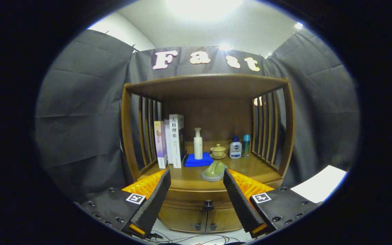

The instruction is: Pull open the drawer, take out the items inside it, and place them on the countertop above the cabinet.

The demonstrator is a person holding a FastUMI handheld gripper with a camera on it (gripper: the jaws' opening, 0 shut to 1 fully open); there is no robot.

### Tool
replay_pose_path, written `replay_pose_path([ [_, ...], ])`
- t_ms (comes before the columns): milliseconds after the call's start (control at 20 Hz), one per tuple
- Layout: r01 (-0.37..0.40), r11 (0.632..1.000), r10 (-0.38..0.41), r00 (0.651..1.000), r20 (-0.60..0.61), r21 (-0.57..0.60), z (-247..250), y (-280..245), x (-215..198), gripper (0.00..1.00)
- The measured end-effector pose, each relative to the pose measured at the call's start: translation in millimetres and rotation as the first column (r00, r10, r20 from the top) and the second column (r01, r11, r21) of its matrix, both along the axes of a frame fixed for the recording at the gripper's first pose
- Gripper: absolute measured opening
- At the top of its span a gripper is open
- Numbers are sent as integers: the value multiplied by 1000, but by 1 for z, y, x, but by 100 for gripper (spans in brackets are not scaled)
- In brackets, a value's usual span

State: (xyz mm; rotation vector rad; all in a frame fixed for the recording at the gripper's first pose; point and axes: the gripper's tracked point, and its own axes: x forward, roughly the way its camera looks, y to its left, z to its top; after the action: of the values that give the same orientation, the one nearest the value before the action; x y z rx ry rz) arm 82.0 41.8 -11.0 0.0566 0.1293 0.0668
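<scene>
A wooden cabinet stands ahead with its countertop (pixel 189 177) at finger height. Below the top, the drawer (pixel 196 199) is closed, and its dark knob (pixel 208 205) sits between my two fingers and a little beyond them. My gripper (pixel 196 182) is open, with nothing between the fingers (pixel 157 200). A green and grey item (pixel 214 170) lies on the countertop's front, close to the right finger. The drawer's inside is hidden.
Under a shelf roof at the back stand books (pixel 173 140), a white pump bottle (pixel 198 143) on a blue cloth (pixel 198 160), a lidded cup (pixel 218 151) and two small bottles (pixel 239 147). Slatted side rails flank the countertop. Two lower doors (pixel 196 220) sit under the drawer. Cables lie on the floor.
</scene>
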Motion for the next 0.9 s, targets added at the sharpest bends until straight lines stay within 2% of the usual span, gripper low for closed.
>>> replay_pose_path([
  [200, -22, 994, 20, 1000, 17, 107, 28, -6, -31, 98],
  [300, -27, 993, 22, 999, 41, 115, 26, -10, -46, 98],
  [450, -35, 993, 26, 996, 82, 111, 21, -5, -58, 97],
  [600, -56, 993, 51, 997, 49, 101, 6, 4, -60, 98],
  [900, -37, 999, 37, 999, 19, 27, -17, 4, -52, 98],
])
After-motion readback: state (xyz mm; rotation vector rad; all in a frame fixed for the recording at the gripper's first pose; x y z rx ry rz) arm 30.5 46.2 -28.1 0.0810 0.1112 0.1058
